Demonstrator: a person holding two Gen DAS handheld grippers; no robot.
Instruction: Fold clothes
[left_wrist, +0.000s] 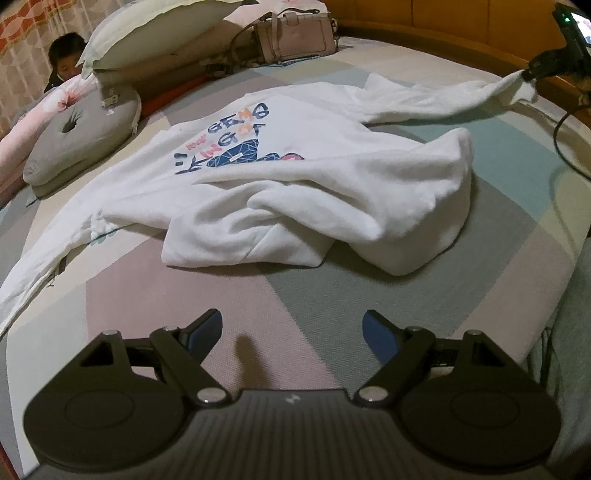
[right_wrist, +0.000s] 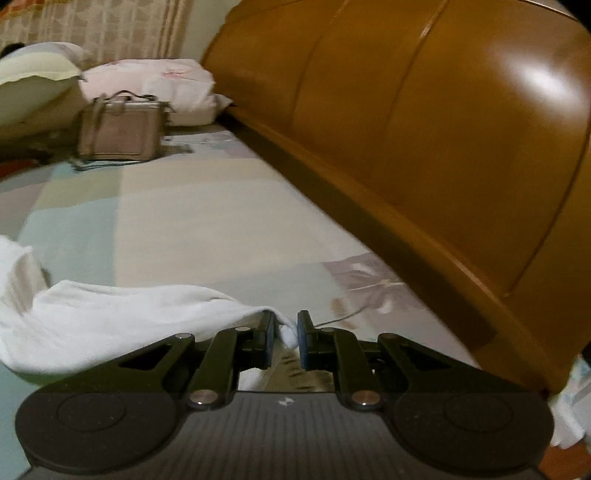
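We see a soft, fleecy white cloth top (left_wrist: 332, 192) ahead of our left fingers (left_wrist: 207, 332), on a matt woven sheet (left_wrist: 184, 295). Right of our right fingers (right_wrist: 304, 336) rises a glossy wooden headboard (right_wrist: 424, 129).

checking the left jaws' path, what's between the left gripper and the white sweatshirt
Only bare patchwork bedsheet. The left wrist view shows nothing lying between the open left gripper and the near edge of the white sweatshirt.

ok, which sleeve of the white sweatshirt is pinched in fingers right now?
The sleeve stretched toward the wooden headboard, clamped by the right gripper; the other sleeve lies loose.
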